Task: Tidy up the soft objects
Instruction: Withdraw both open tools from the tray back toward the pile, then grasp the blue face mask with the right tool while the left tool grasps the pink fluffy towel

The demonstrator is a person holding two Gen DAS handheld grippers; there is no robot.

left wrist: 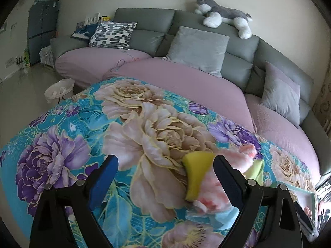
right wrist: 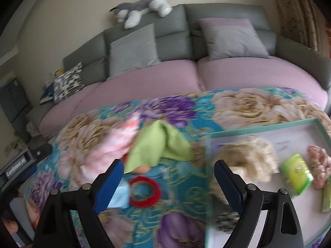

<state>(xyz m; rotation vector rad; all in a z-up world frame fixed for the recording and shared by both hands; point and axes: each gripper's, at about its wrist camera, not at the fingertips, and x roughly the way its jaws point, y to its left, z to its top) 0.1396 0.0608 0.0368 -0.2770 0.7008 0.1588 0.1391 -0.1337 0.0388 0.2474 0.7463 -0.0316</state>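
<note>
A floral cloth [left wrist: 103, 128] covers the table. In the left wrist view my left gripper [left wrist: 165, 175] is open and empty, with a yellow sponge [left wrist: 196, 173] and a pink fluffy cloth [left wrist: 217, 194] lying between its fingers, nearer the right finger. In the right wrist view my right gripper [right wrist: 168, 179] is open and empty above a red ring [right wrist: 144, 192] and a light blue piece [right wrist: 121, 196]. A green cloth [right wrist: 157, 144] and the pink fluffy cloth [right wrist: 111, 144] lie beyond it. A teal-rimmed tray [right wrist: 269, 124] on the right holds a beige fluffy item [right wrist: 248, 159], a green packet [right wrist: 298, 173] and a pink item [right wrist: 319, 165].
A grey sofa [left wrist: 206, 20] with pink seat covers [left wrist: 186, 78] stands behind the table, with grey cushions [left wrist: 196, 49], a patterned cushion [left wrist: 112, 34] and a plush husky [left wrist: 223, 16] on its back. A white basket [left wrist: 60, 90] sits on the floor at left.
</note>
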